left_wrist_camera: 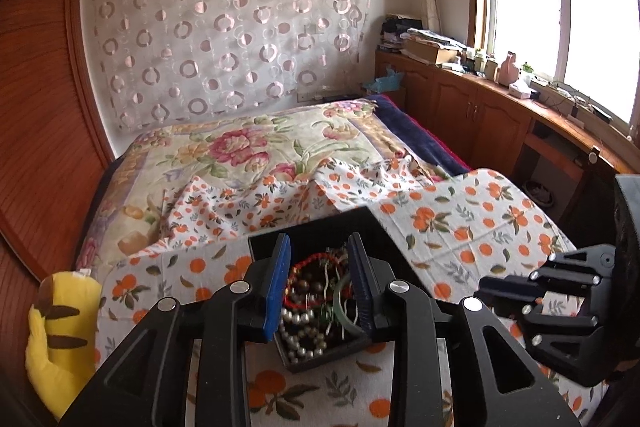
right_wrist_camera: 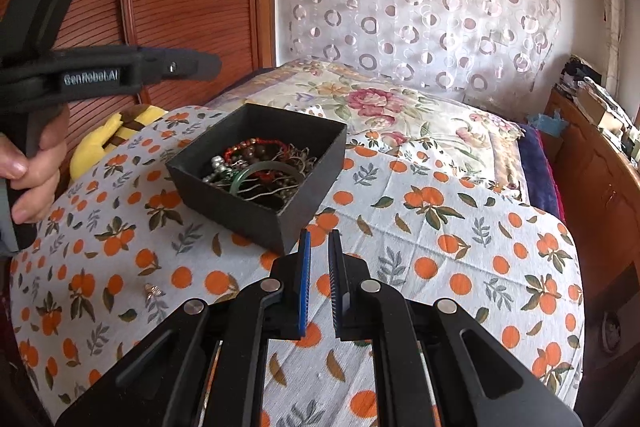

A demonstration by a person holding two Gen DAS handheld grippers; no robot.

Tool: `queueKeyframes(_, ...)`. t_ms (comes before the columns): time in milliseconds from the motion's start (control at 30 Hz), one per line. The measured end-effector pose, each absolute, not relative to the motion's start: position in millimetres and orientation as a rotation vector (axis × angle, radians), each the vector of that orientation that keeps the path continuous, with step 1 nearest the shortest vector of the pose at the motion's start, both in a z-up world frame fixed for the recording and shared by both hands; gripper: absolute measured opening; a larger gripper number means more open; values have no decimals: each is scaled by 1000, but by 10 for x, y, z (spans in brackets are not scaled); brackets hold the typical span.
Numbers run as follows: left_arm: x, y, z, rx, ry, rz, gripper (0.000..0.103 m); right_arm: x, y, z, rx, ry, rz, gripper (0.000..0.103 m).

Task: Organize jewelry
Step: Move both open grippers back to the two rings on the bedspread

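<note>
The black box (right_wrist_camera: pixel 260 171) of tangled jewelry sits on the orange-print cloth (right_wrist_camera: pixel 440 247) spread over the bed, toward the cloth's far left part in the right wrist view, with one corner pointing back at the right tongs. Inside it lie a pearl strand (left_wrist_camera: pixel 304 335), a red cord bracelet (left_wrist_camera: pixel 316 261), dark beads and a green bangle (left_wrist_camera: pixel 348 307), all heaped together.

The left tongs (left_wrist_camera: pixel 320 291) are the nearer pair: they hang directly over the open box, pointing down into the heap, jaws apart with nothing between them. The bangle lies just inside the right-hand jaw, and the pearls sit below and toward the near wall. Any pick seems likely to go to this hand, and the tangle could drag other pieces up with it.

The right tongs (right_wrist_camera: pixel 319 287) hover over bare cloth just short of the box's near corner, jaws parted by a narrow gap and empty. A small metal trinket (right_wrist_camera: pixel 154 293) lies alone on the cloth, to the left of the right tongs and well apart from the box, near the cloth's front left edge. A yellow plush toy (left_wrist_camera: pixel 60 331) rests beside the bed's left edge.
</note>
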State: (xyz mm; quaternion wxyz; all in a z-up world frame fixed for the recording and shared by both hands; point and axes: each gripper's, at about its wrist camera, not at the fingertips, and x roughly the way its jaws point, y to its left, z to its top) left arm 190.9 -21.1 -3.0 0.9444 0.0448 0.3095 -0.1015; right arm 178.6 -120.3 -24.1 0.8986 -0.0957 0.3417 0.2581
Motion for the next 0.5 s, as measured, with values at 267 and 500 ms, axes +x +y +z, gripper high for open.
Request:
queueKeyframes(267, 1564, -129, -262, 95, 656, -222, 41, 1513, -1207, -288, -197, 712, 568, 11)
queueKeyframes(500, 1256, -112, -479, 97, 690, -251, 56, 1282, -1178, -434, -217, 745, 594, 25)
